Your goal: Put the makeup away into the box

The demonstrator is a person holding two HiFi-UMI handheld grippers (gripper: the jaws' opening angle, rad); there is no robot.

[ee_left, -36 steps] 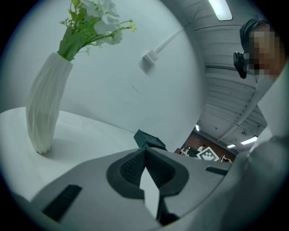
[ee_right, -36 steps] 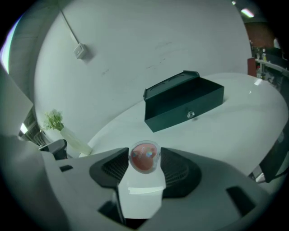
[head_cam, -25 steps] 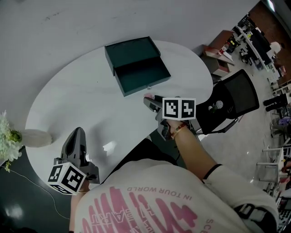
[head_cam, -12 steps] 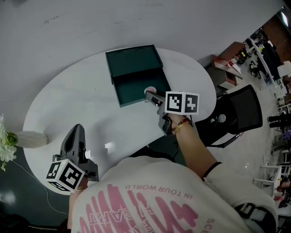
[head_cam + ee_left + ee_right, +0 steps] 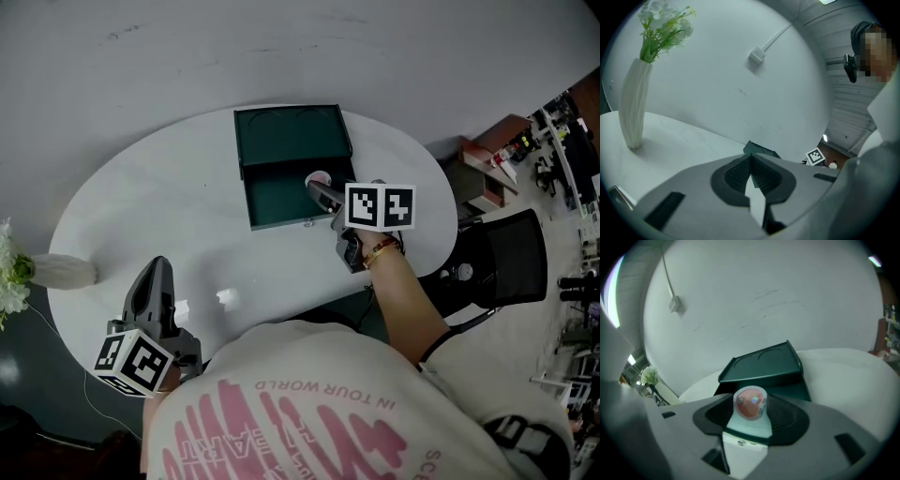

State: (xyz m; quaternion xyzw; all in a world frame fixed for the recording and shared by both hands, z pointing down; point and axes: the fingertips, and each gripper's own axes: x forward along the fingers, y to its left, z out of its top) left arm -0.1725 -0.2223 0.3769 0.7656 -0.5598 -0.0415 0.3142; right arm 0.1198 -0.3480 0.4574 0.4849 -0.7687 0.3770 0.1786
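My right claw (image 5: 319, 185) grips a small round pink makeup pot (image 5: 750, 403) over the open dark-green box (image 5: 291, 136). My left claw (image 5: 751, 159) is closed, empty. My shirt (image 5: 281, 422) reads "IN YOUR WORLD".

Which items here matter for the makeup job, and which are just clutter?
Job: small clear jar of pink makeup, held in right gripper; dark green box with open drawer.
Lying about: white vase of flowers; black office chair; left gripper, shut and empty.
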